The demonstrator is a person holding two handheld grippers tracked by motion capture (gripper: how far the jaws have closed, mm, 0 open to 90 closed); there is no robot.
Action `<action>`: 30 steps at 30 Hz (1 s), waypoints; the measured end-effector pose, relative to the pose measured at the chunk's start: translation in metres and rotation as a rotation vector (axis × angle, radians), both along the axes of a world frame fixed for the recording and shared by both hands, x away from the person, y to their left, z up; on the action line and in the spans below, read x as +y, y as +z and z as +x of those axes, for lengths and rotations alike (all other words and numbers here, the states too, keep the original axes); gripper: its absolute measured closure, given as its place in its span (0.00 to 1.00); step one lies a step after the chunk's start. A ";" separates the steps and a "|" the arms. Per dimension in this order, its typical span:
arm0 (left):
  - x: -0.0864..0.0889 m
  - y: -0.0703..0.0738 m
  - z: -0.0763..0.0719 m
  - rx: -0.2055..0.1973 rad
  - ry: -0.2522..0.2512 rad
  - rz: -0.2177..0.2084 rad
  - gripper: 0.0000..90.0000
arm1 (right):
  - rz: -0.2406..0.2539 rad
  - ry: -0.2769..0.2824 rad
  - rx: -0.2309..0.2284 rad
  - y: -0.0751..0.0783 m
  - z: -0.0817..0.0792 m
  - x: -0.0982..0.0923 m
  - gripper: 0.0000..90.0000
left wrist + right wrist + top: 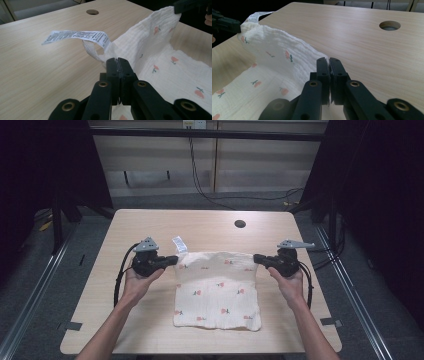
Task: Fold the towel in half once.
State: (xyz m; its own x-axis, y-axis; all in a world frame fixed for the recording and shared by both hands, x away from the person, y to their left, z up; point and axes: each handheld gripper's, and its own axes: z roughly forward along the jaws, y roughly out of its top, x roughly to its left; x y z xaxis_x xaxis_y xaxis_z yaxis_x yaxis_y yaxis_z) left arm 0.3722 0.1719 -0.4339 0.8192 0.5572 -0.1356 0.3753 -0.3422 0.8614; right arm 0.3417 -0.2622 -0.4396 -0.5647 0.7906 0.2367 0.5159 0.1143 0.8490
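From the high view, a white cloth printed with small pink flowers lay on the pale wooden counter, its near edge flat and its far edge lifted between the two tools. The left gripper pinched the far left corner, just beside a white care label that stood up from that corner; the right gripper pinched the far right corner. A round cable hole sat in the counter beyond the cloth, well apart from it. In the left gripper view, the left gripper had its fingers pressed together on the cloth at its corner, next to a woven loop from which the label stuck out level over the counter. The label carried rows of fine black print, too small and blurred to read. The other tool's dark tip held the far corner at the upper right. In the right gripper view, the right gripper likewise had its fingers clamped shut on the cloth, whose raised edge ran away toward the label and the other tool at the upper left. The hole showed in the counter to the right.
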 end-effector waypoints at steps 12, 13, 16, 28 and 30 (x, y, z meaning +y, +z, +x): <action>0.013 0.004 -0.027 -0.019 -0.027 -0.017 0.99 | 0.007 0.030 -0.044 0.009 -0.034 -0.002 0.97; 0.013 0.003 -0.029 -0.021 -0.026 -0.016 0.99 | 0.002 0.034 -0.044 0.009 -0.037 -0.002 0.97; 0.014 0.001 -0.034 -0.021 -0.031 -0.018 0.99 | -0.006 0.048 -0.043 0.011 -0.044 -0.001 0.97; 0.024 -0.002 -0.047 0.054 -0.068 -0.084 0.99 | 0.083 0.092 -0.001 0.008 -0.064 -0.003 0.97; 0.025 -0.006 -0.049 0.066 -0.072 -0.086 0.99 | 0.083 0.102 0.003 0.008 -0.066 -0.002 0.97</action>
State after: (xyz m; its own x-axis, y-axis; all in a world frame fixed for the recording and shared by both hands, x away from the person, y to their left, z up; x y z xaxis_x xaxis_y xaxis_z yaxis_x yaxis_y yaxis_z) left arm 0.3234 0.1969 -0.4394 0.8442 0.4815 -0.2356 0.4096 -0.2960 0.8629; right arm 0.2754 -0.2646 -0.4318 -0.6407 0.7064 0.3007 0.5078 0.0961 0.8561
